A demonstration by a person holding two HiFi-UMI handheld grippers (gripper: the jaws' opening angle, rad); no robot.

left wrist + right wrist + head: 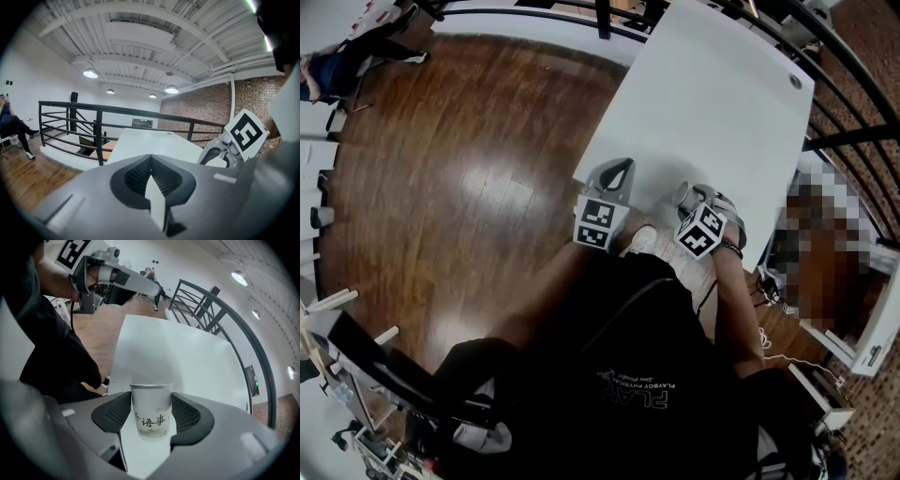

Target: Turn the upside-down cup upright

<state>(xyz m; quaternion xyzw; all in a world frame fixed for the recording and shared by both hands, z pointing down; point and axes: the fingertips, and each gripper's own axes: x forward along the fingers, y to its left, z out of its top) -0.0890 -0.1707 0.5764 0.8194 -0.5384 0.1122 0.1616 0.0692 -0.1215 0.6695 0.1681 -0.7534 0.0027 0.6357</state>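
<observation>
The right gripper (151, 397) clamps the white paper cup with black characters (151, 411) at the near edge of the white rectangular table (703, 94). The cup is tipped sideways, with its mouth facing away from the person. The left gripper (150, 159) hangs alongside, jaws together and empty.

Wood floor (441, 169), white table (703, 84), black railing (70, 112), brick wall (206, 103), lit ceiling lamps (171, 89).

1. My left gripper (150, 158): jaws closed tip to tip, nothing between them. It points almost level, slightly downward.
2. My right gripper (151, 401): aimed steeply downward, jaws set wide, pads touching both sides of the cup (151, 420).
3. My left forearm (546, 295) and right forearm (739, 291) reach forward. The grippers are side by side, not touching.
</observation>
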